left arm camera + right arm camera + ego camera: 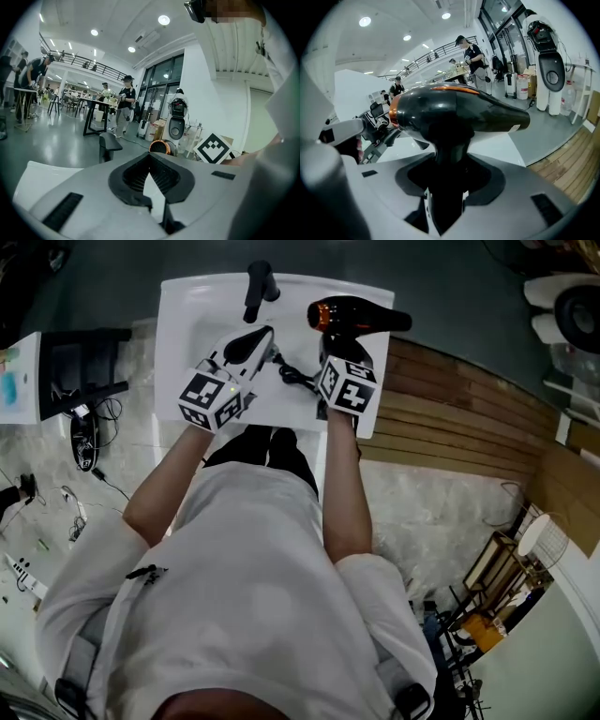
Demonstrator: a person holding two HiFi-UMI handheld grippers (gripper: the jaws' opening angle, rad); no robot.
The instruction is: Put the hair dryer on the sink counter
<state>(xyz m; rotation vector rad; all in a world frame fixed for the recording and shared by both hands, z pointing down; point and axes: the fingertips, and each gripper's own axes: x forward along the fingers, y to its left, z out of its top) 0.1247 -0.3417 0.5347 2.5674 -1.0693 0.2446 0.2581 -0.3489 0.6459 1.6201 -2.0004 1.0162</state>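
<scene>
Hair dryer (454,112) is clamped by its handle in the right gripper (450,161) — barrel lying crosswise over the back right corner of the sink (192,329).

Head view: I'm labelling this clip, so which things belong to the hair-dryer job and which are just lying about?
Job: hair dryer, cord, right gripper, sink counter.
Lying about: faucet, floor cables, wooden decking.
</scene>
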